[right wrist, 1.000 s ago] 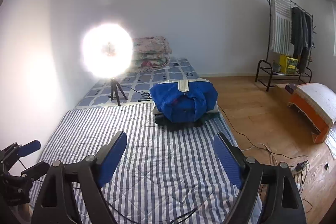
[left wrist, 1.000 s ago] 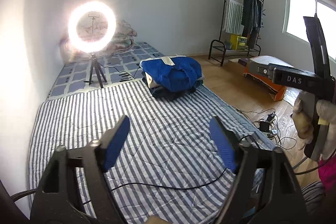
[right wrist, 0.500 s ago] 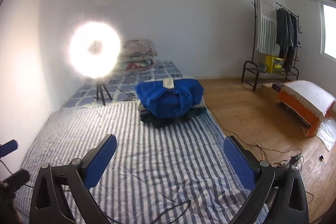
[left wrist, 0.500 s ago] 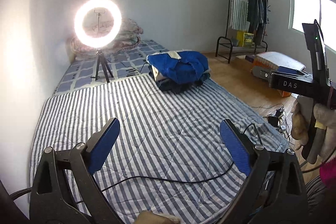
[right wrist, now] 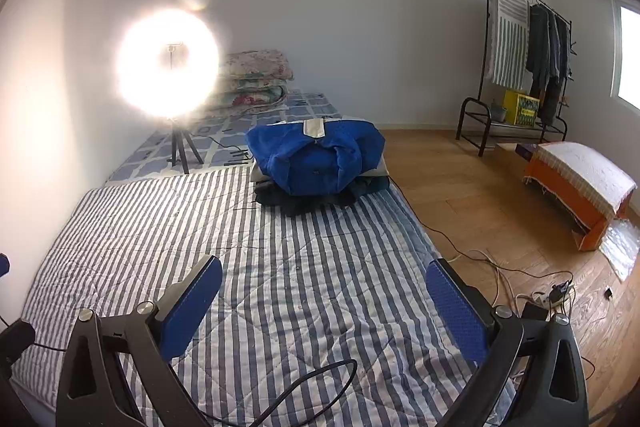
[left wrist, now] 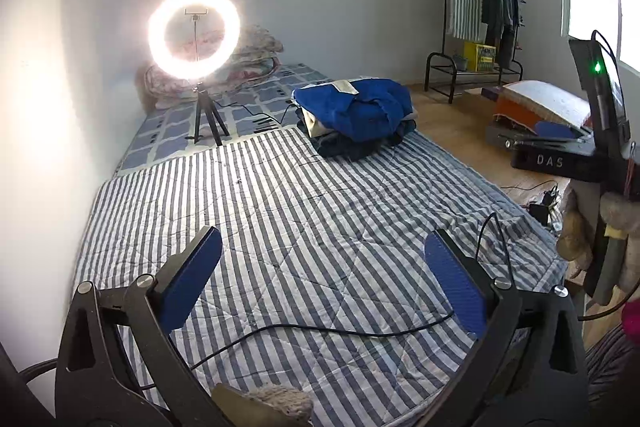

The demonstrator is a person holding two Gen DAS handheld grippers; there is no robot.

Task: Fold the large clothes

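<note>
Two claws spread: left claw (left wrist: pixel 322 275), right claw (right wrist: pixel 323 281) | rumpled blue garment (right wrist: pixel 316 159) | striped quilt (right wrist: pixel 280 267)

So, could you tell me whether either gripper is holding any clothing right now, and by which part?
Nothing is held: the left gripper and right gripper are both open above the striped quilt.

Bedroom: mattress (right wrist: pixel 280 267), clothes rack (right wrist: pixel 520 47).

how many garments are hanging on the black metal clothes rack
At least 3 on the black metal clothes rack: a striped white-and-grey cloth at its left end, and two or more dark garments bunched to the right; overlap may hide more.
</note>
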